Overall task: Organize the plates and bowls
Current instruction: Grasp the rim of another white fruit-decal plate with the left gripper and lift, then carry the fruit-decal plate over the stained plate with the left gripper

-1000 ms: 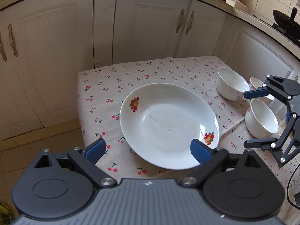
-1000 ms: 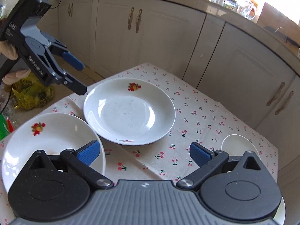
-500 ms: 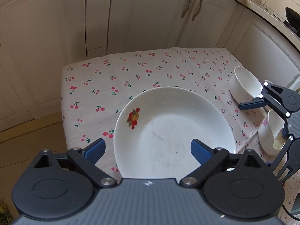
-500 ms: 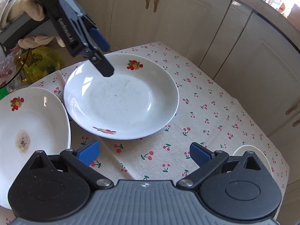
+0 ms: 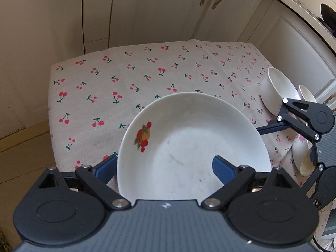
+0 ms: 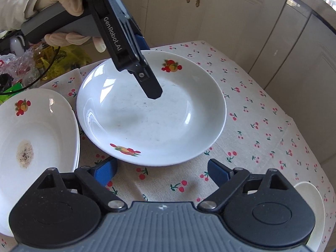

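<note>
Little of the sorting appears done. The clean plate (image 6: 151, 113) lies alone mid-table on the cherry cloth (image 5: 147, 71), apart from the soiled plate (image 6: 31, 138) at its left, and three bowls (image 5: 277, 90) sit unstacked at the far right. The left gripper (image 5: 163, 168) is closing astride the clean plate's near rim, which is not yet pinched. The right gripper (image 6: 161, 172) is closing on nothing. The soiled plate and the gloved hand (image 6: 48, 2) are shown only in the right wrist view; the bowls are shown clearly only in the left.
</note>
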`<state>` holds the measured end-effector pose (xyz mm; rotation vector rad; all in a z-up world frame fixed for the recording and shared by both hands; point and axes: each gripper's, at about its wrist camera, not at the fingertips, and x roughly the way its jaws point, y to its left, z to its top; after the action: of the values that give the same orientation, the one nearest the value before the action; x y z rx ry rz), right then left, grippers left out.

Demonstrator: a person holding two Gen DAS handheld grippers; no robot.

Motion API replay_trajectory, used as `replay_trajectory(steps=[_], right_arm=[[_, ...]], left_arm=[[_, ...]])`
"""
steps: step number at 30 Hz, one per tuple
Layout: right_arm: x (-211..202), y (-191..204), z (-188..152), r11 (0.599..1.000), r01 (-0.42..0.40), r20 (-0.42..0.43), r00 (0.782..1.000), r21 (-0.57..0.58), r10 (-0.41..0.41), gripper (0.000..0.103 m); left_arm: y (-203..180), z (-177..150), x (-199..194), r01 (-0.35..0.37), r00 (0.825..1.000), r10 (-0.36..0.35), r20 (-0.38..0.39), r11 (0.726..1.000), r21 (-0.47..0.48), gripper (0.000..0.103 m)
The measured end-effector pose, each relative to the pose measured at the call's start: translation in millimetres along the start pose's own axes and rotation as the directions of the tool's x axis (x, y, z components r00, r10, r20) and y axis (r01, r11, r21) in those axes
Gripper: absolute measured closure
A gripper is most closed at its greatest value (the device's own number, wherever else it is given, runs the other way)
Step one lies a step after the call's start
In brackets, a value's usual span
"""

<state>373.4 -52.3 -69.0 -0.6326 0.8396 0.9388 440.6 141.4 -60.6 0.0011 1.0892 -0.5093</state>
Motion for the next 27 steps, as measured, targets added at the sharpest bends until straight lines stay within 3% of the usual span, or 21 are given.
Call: replay_trajectory(steps=[10,27], right_arm=[[4.9,-1.6,4.3,0.999,-0.042,0.007,0.999,-0.016,0.042,0.01],[-0.4,-2.3,5.8,1.0,-0.029,0.027,0.999,-0.01,0.029,0.01]], left_arm=[[-3.2,8.2,3.7,0.04,0.999,-0.04,-0.02,0.999,0.026,0.009],[-6.1,11.4,5.9,0.029,0.999,-0.028,-0.02,0.998,0.057,0.008]])
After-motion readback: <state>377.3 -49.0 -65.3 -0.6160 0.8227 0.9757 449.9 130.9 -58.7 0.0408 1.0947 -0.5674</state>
